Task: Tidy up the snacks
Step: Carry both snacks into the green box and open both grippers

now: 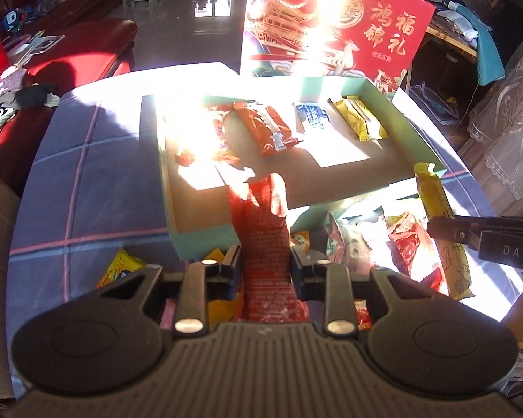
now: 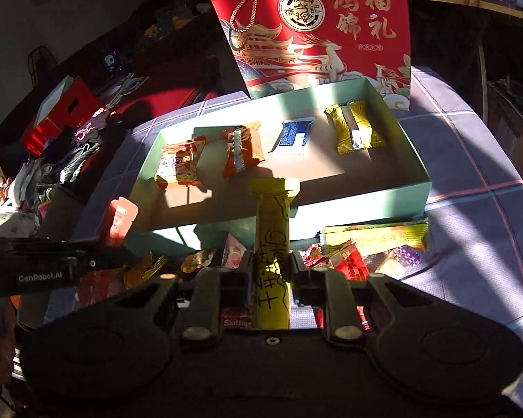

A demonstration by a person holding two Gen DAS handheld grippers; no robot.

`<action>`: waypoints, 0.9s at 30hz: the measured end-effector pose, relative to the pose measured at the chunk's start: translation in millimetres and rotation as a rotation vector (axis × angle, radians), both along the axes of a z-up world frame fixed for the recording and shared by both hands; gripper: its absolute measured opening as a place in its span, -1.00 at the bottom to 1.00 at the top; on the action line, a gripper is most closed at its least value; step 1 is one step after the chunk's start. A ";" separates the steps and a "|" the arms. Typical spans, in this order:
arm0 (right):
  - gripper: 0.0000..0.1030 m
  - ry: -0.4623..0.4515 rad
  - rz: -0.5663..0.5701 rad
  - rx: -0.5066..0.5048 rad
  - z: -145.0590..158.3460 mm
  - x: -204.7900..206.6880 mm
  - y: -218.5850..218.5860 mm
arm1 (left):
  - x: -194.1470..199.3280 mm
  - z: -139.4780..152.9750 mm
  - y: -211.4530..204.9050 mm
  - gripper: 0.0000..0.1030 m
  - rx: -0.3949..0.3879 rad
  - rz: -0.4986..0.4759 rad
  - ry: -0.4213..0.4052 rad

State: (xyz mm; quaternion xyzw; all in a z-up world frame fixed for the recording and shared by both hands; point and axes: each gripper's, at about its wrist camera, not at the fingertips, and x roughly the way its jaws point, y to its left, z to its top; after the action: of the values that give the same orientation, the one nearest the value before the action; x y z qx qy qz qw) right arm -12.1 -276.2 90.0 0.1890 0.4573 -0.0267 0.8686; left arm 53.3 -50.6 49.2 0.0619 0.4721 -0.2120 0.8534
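The left tongs (image 1: 265, 261) are clenched on a long red packet (image 1: 263, 230), pointing over the near wall of the green box (image 2: 394, 195). A "Skittles" pack (image 2: 237, 318) lies below. The right tongs (image 2: 270, 268) grip a long yellow packet (image 2: 272, 244), beside the loose snack pile (image 2: 352, 261) on the table (image 2: 470, 230).

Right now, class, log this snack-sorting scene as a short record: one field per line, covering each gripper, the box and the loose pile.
left gripper: shut on red snack packet
right gripper: shut on yellow snack bar
green box: open, four packets in a row along its far side
loose snacks: heaped on the tablecloth in front of the box
red gift bag: upright behind the box
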 end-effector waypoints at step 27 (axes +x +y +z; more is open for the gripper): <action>-0.53 0.056 0.069 0.046 -83.2 244.7 -29.0 | 216.0 -74.8 -74.1 -0.20 0.069 0.035 0.054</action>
State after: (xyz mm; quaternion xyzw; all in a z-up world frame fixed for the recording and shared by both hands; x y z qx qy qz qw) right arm 232.6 -305.1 6.7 0.1920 0.4881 0.0085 0.8514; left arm 269.3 -124.7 -25.5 0.0771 0.5032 -0.1824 0.8412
